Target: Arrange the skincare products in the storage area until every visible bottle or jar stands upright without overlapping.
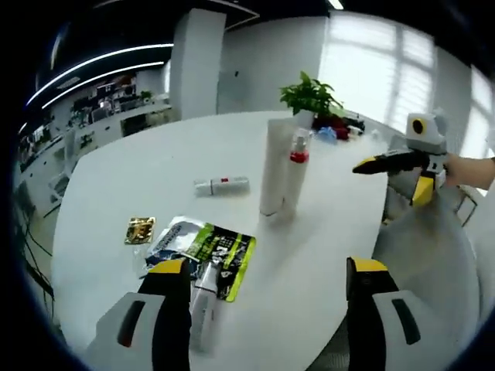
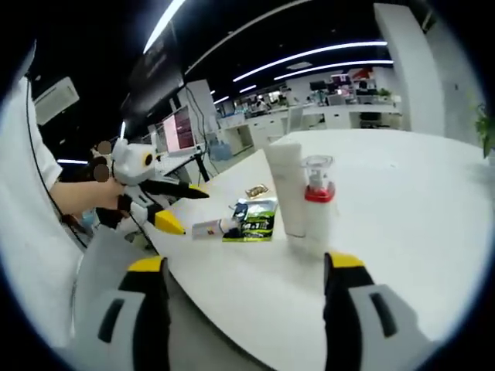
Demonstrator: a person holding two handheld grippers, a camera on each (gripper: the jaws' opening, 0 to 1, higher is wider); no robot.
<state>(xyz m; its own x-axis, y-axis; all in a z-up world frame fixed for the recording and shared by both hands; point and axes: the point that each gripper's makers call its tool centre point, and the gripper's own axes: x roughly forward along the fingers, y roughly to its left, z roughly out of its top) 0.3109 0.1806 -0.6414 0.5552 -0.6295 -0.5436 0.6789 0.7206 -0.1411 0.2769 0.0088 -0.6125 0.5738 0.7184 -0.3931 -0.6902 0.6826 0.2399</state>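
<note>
**Sorting the skincare: two stand, two still lie flat**

Standing together on the round white table (image 1: 325,255) are a tall white tube (image 1: 274,165) and, touching it, a spray bottle with a red collar (image 1: 297,171); this pair serves as the landmark. On the far side of the tube from the camera's left, a small white bottle with a red band (image 1: 221,185) lies on its side, near the pair but apart from it. Nearer the table edge, a white tube (image 1: 203,303) lies flat, overlapping a green-and-black sachet (image 1: 229,255) and a silver pouch (image 1: 172,236); a small gold packet (image 1: 140,229) sits just beyond them. A potted plant (image 1: 311,97) stands behind the pair.

The left gripper (image 1: 267,290) has its jaws spread wide with nothing between them, one jaw just over the flat tube. The right gripper (image 2: 246,297) is likewise agape and empty, off the table edge facing the pair.

The step in hand appears to be picking up a lying product. The next move likely calls for the left jaws to straddle the flat tube, lift it clear of the sachets, and set it upright beside the pair without knocking them.
</note>
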